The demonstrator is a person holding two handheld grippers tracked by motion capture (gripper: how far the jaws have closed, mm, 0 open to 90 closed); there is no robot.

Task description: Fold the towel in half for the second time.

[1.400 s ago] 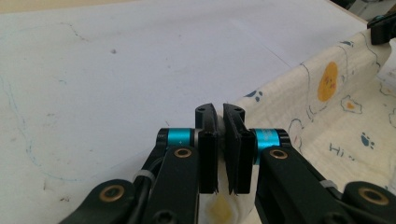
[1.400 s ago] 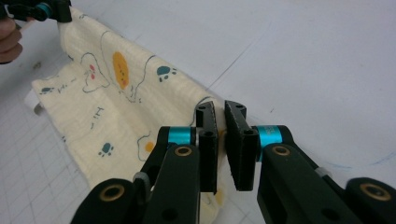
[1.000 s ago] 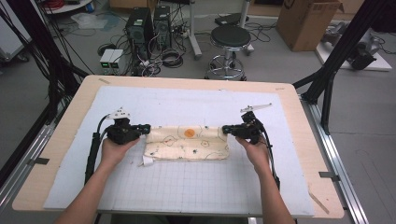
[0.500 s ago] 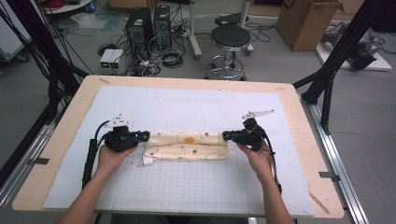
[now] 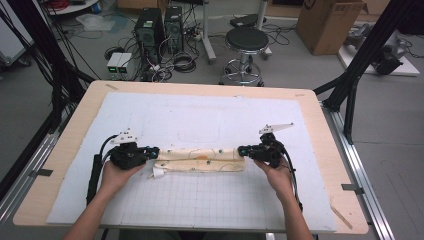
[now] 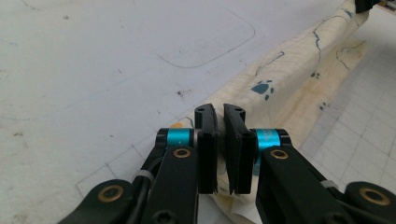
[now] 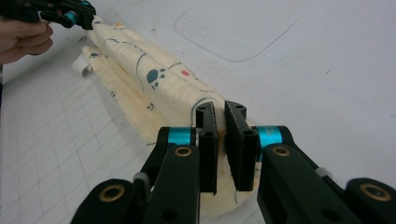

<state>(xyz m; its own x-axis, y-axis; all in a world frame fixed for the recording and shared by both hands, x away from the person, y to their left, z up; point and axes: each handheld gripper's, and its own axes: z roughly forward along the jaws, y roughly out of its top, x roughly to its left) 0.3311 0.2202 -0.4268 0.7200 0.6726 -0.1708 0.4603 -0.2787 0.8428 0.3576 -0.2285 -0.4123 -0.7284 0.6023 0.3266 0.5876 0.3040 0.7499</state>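
- The cream cloth [image 5: 200,160], printed with small paw marks, lies as a long narrow fold across the middle of the desk [image 5: 320,105], on the white gridded mat [image 5: 210,200]
- The left hand-held gripper [image 5: 154,151] is clamped on the cloth's left end; in the left gripper view the jaws stand nearly together with fabric pinched between them
- The right hand-held gripper [image 5: 242,150] is closed on the right end in the same way, and the cloth [image 7: 154,79] runs away from its jaws toward the other hand [image 7: 21,39]
- The cloth looks light, soft and limp: it will likely sag in the middle if raised and crease wherever tension drops
- A thin fold can slip from smooth pads, so the best hold is probably at the end corners, through all layers at once, with both ends kept level and gently taut
- A white label [image 5: 157,172] sticks out near the left end
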